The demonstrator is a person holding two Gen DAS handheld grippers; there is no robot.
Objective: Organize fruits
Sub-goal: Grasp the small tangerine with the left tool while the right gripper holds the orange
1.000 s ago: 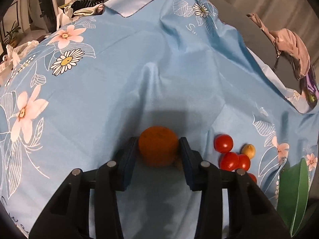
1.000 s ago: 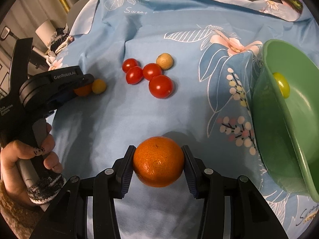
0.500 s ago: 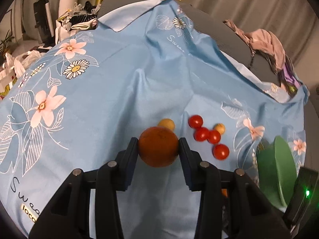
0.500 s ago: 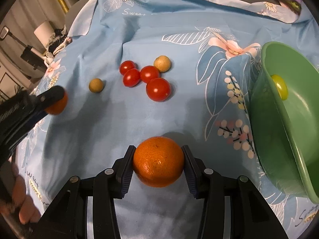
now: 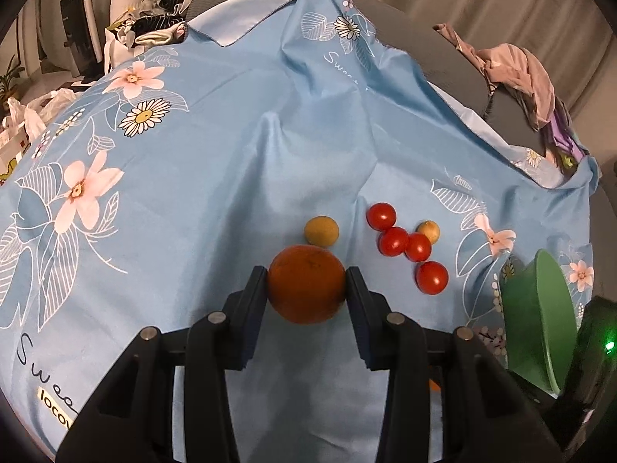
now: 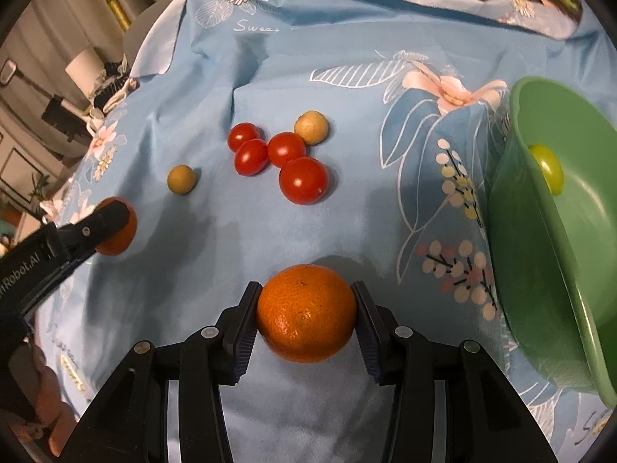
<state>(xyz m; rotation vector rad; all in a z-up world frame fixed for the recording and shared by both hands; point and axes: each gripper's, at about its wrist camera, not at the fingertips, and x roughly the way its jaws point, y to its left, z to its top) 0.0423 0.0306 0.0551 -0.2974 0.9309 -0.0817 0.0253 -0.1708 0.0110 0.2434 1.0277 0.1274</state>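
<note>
My left gripper (image 5: 306,285) is shut on a darker orange tangerine (image 5: 306,283), held above the blue floral cloth (image 5: 231,154). From the right wrist that gripper (image 6: 112,227) and its tangerine (image 6: 121,237) show at the left edge. My right gripper (image 6: 306,312) is shut on a bright orange tangerine (image 6: 306,312). Several red cherry tomatoes (image 6: 285,162) (image 5: 405,245) lie clustered on the cloth with two tan round fruits (image 6: 311,127) (image 6: 181,179) beside them. A green bowl (image 6: 540,270) (image 5: 540,320) at the right holds one yellow-green fruit (image 6: 547,168).
The cloth is wrinkled and drapes over a grey sofa-like surface (image 5: 443,58). Clothes (image 5: 516,73) lie at the far right, clutter and bags (image 5: 154,27) at the far left. A hand (image 6: 34,397) holds the left gripper's handle at the lower left.
My left gripper has lifted and drawn back with its tangerine, so a tan fruit and the whole tomato cluster now show beyond it. My right gripper stays put, still holding its tangerine.
</note>
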